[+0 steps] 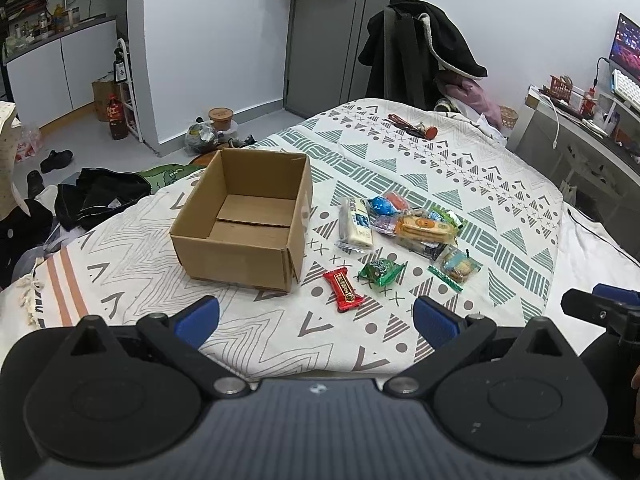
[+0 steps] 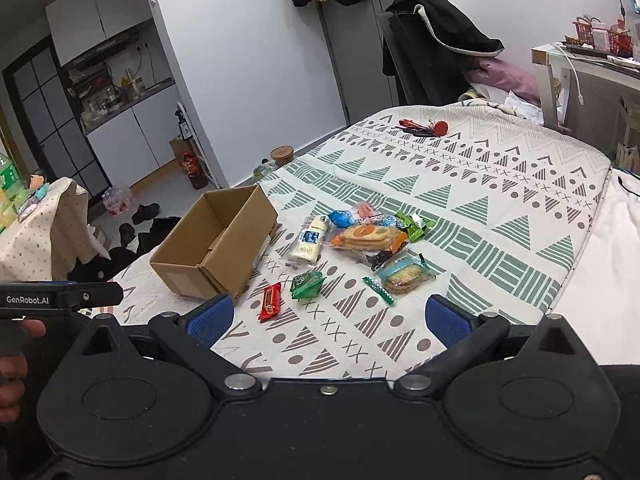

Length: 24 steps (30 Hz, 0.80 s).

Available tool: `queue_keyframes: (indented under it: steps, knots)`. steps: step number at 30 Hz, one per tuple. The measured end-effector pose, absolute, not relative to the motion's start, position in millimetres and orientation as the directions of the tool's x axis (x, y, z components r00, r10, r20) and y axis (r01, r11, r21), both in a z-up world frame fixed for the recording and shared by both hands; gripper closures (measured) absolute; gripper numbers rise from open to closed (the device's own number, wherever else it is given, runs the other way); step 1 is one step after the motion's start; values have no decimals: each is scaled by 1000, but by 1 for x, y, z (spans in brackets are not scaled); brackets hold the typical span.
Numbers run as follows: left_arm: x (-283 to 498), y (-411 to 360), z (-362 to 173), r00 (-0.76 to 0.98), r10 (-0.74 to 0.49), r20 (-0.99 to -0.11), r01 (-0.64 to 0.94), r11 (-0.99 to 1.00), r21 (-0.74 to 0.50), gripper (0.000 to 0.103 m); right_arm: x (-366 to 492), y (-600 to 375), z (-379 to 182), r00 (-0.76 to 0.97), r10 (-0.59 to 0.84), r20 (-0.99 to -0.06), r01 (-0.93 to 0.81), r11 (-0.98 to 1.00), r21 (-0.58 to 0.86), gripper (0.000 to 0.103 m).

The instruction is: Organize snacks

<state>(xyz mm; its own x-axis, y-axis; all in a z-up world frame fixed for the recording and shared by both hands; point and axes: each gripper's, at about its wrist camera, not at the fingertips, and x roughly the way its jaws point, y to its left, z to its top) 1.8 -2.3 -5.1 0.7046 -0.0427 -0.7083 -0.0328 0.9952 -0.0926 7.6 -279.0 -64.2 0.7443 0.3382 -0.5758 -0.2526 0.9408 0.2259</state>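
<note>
Both the left gripper (image 1: 316,318) and right gripper (image 2: 330,320) hang spread and empty above the blanket (image 1: 460,184), snacks (image 1: 404,236) piled beside the empty box (image 1: 240,216), so slick overlapping wrappers may slip or snag neighbours.

The left gripper (image 1: 316,318), a black two-finger tool with blue-padded fingers (image 1: 198,320), hovers over the near edge of the bed with its fingers spread wide and nothing between them. The right gripper (image 2: 330,320), of the same black build with blue-padded fingers (image 2: 448,320), is held beside it over the same near edge, its fingers likewise wide apart and empty. In the right wrist view, part of a hand (image 2: 16,344) grips the left tool's handle.
</note>
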Motion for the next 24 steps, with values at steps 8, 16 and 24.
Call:
queue_keyframes:
  steps: [8, 16, 24]
  knots:
    - [1, -1, -5, 706, -44, -707, -33, 995, -94, 0, 8, -277, -64, 741, 332, -583, -249, 943, 220, 0]
    - [1, -1, -3, 705, -42, -708, -35, 995, -94, 0, 10, -278, -65, 736, 337, -588, -249, 941, 227, 0]
    - [1, 0, 0, 701, -40, -712, -38, 995, -93, 0, 10, -279, -65, 735, 339, -588, -249, 941, 231, 0]
